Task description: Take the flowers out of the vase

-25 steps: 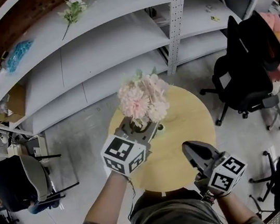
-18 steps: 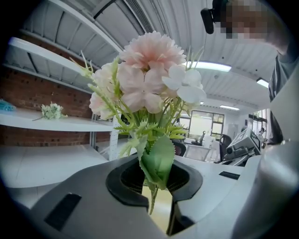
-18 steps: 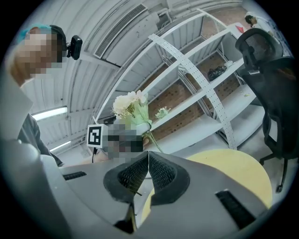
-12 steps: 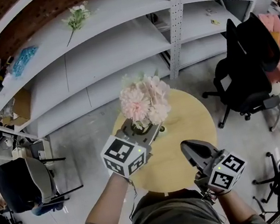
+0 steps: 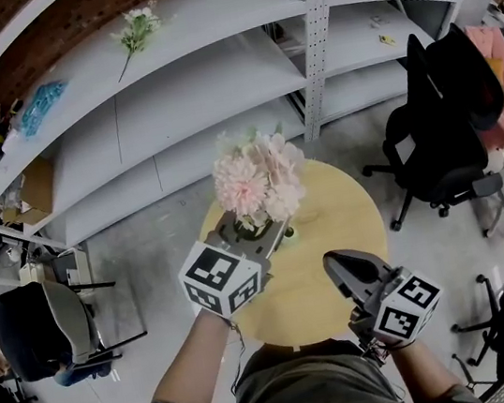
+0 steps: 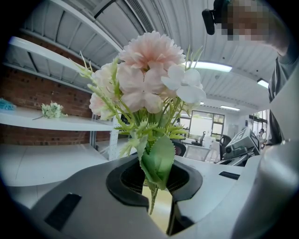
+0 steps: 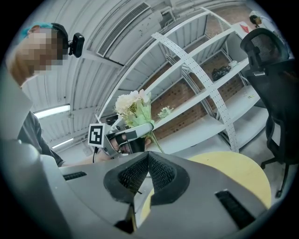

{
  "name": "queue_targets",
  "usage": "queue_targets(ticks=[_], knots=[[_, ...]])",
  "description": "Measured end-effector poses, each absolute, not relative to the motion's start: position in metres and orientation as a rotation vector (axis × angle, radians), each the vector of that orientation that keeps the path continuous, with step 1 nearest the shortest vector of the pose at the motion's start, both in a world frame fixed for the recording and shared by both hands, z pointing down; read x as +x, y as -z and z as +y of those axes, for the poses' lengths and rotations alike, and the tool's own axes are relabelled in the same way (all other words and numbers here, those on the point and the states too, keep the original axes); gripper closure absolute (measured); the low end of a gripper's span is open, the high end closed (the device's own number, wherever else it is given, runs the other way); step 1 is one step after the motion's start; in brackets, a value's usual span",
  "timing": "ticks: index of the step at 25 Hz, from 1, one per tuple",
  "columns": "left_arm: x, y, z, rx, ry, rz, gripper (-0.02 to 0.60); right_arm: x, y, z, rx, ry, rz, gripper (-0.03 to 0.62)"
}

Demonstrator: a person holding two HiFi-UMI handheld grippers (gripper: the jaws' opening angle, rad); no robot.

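A bunch of pale pink and white flowers (image 5: 258, 180) with green leaves stands upright over the round yellow table (image 5: 336, 220). My left gripper (image 5: 254, 229) is shut on its stems just under the leaves. In the left gripper view the blooms (image 6: 149, 70) rise above the left gripper (image 6: 156, 186), and a thin stem end hangs down between the jaws. The right gripper view shows the bunch (image 7: 133, 105) from the side, stems dangling free above the table (image 7: 233, 172). My right gripper (image 5: 331, 264) hovers at the table's near right edge, shut and holding nothing. No vase shows in any view.
Long white shelves (image 5: 197, 91) curve behind the table, with a perforated post (image 5: 316, 34) and one loose flower sprig (image 5: 134, 25) on the top shelf. A black office chair (image 5: 440, 128) stands to the right. Another chair (image 5: 35, 330) is at the left.
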State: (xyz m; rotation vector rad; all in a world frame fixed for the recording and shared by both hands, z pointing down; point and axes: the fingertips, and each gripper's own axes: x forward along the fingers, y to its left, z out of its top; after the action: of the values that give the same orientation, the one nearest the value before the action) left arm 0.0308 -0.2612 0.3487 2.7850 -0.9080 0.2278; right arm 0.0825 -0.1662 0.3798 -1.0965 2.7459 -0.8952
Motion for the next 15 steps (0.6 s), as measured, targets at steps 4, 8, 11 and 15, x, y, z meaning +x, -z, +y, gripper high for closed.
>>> queue_targets(ticks=[4,8,11,15], knots=[[0.0294,-0.3526,-0.2625,2.777,-0.230,-0.911,0.502,0.0808,-0.3830,-0.1670,-1.092,0.903,2.752,0.579],[0.0278,-0.3543,-0.2632,2.773,-0.233,-0.910,0.502,0.0793,-0.3837,-0.1684,-1.094,0.907,2.757,0.579],[0.0275,-0.3561,-0.2634,2.769,-0.231,-0.908,0.502,0.0788,-0.3842,-0.1687,-1.093,0.906,2.760,0.579],[0.0269,-0.3574,-0.2647,2.767,-0.230,-0.903,0.502,0.0768,-0.3848,-0.1693,-1.094,0.910,2.765,0.579]])
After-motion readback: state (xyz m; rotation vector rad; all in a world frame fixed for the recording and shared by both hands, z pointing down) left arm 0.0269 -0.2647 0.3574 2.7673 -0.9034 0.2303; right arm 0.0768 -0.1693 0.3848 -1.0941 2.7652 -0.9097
